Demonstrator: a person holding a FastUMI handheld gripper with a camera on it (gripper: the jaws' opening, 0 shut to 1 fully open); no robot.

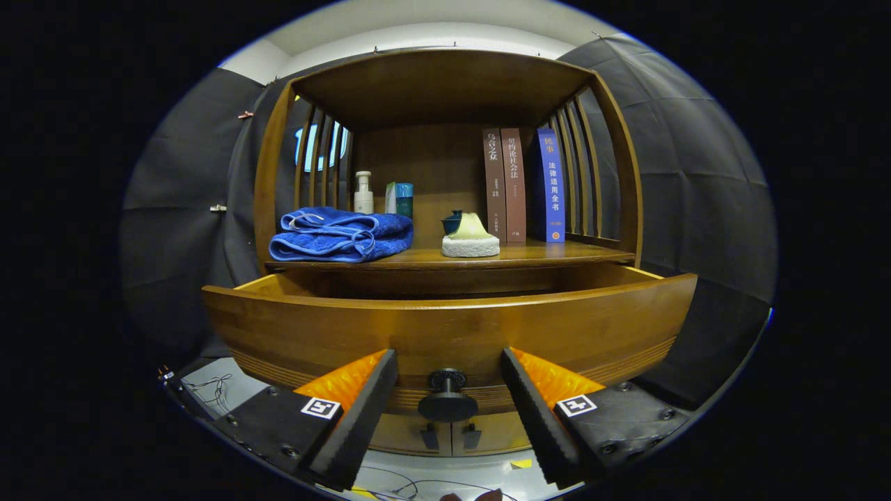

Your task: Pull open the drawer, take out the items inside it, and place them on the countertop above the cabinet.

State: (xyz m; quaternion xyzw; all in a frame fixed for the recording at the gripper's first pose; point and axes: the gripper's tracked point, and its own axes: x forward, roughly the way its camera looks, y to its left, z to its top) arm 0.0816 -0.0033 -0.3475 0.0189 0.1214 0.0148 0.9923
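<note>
Gripper view. A wooden cabinet is seen from the front, with its drawer [445, 327] pulled out toward the gripper [449, 376]. The drawer's inside is hidden behind its curved front panel, so its contents cannot be told. The round dark drawer knob [447, 398] is seen low on that panel, between the two fingers and apart from both; the jaws are spread wide and nothing is grasped.

Above the drawer the countertop [543, 254] is seen, roofed by the cabinet's upper shelf and flanked by slatted sides. At the left of the countertop a folded blue towel [341, 234] is laid. Behind the towel a white pump bottle [363, 193] and a teal box [401, 200] are stood upright. Right of the towel, near the middle, a pale sponge-like block [470, 237] is set, with a small dark cup [452, 222] just behind it. Further right, three books [523, 184] are stood upright: two brown, one blue.

Below the drawer, two small handles [450, 436] on the lower cabinet doors are visible.
</note>
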